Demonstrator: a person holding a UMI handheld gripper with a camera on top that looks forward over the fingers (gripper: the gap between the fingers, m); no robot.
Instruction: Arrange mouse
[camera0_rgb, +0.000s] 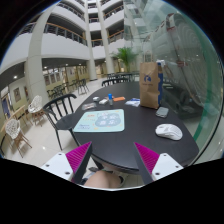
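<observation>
Gripper (113, 160) fingers apart, holding nothing. Mouse (169, 131) sits center-right of frame, ahead & right of the fingers, long axis roughly left-right, near table (120, 148) edge.

White mouse (169, 131), rounded and low. Lying flat on the dark tabletop (120, 145), near its edge. Well ahead of the tongs (113, 160), off to their right side.

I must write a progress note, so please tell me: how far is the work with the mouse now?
Nothing looks done yet. The white mouse lies on the dark table, to the right of the light mouse pad and not on it. The claw is open and empty, held short of the table edge. Left to do: reach the mouse, grip it, and probably set it on the pad.
</observation>
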